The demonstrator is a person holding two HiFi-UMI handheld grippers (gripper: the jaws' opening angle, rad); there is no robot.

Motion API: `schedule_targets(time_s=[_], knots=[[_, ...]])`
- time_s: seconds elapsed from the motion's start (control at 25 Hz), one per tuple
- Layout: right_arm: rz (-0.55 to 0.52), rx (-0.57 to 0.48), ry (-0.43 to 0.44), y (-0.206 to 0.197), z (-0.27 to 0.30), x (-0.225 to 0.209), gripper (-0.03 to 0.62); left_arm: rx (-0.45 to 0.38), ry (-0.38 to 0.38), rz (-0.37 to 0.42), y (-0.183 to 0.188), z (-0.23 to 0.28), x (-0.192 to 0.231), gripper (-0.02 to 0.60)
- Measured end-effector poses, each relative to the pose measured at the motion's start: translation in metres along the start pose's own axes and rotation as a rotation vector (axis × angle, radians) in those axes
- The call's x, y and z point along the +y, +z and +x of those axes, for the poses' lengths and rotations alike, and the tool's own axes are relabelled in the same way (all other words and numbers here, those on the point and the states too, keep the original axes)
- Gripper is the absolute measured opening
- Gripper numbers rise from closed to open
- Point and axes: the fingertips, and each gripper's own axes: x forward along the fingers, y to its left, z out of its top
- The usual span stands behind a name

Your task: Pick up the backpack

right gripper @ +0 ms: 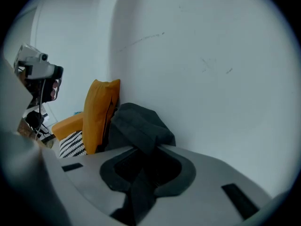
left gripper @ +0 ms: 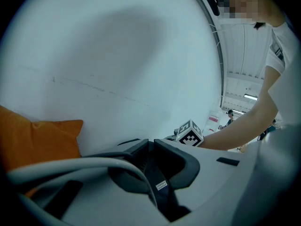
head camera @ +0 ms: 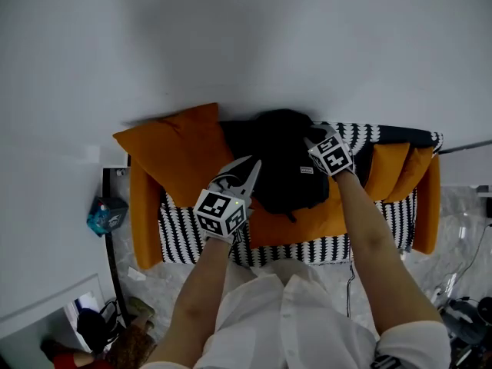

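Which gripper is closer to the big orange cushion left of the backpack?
Left. The left gripper is just beside the orange cushion, shut on a strap of the backpack. The right gripper grips the backpack's far side, with the bag in between.

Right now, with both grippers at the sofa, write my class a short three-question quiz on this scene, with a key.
1. True or false: the backpack lies on the floor.
2. What is clamped in the left gripper's jaws? A a black strap; B a towel; C nothing.
3. What colour is the cushion left of the backpack in the head view?
Key: 1 false, it sits on the sofa; 2 A; 3 orange.
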Motion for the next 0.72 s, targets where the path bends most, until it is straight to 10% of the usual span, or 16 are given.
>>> schedule_targets(time_s=[0.72], knots=[[0.141, -0.111, 0.022, -0.045, -0.091, 0.078, 0.049, 0.057, -0.048, -0.044, -0.039, -0.032, -0.04, 0.104]])
